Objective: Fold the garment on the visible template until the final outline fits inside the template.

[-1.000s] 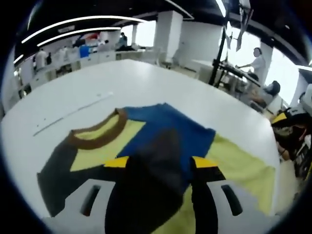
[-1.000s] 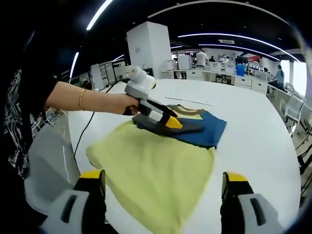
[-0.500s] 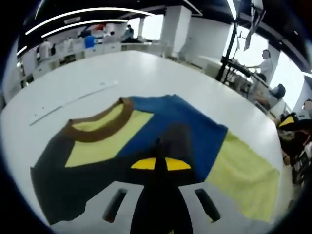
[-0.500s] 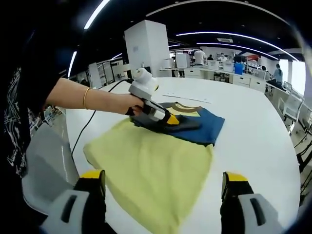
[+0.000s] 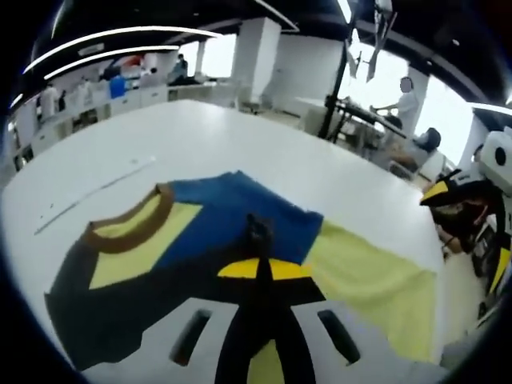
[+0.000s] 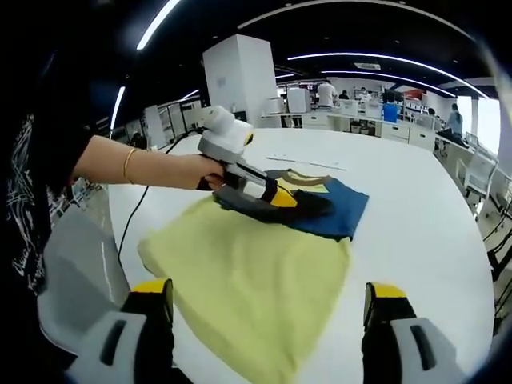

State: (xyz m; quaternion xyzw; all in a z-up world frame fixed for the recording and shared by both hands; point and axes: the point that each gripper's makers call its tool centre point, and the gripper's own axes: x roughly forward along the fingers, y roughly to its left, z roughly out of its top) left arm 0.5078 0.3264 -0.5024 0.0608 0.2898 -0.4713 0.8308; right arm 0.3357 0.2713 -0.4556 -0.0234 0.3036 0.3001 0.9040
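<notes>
White tabletop [image 6: 432, 232] in an open workshop carries the work. Left tongs [image 5: 258, 268] are pressed together, pinching a dark fold of the garment [image 6: 256, 280] at their tips. Right tongs [image 6: 268, 316] hang spread, with the garment's yellow body lying just ahead of them. Soft, light knit like this should drape and slide, so edges or corners look the best hold. No writing is readable; I can't make out a template.

My left gripper [image 6: 308, 204] white-bodied with yellow-tipped black jaws, black cable [image 6: 138, 220] trailing, gold bracelet [image 6: 126, 164], black printed shirt [image 6: 28, 200].
</notes>
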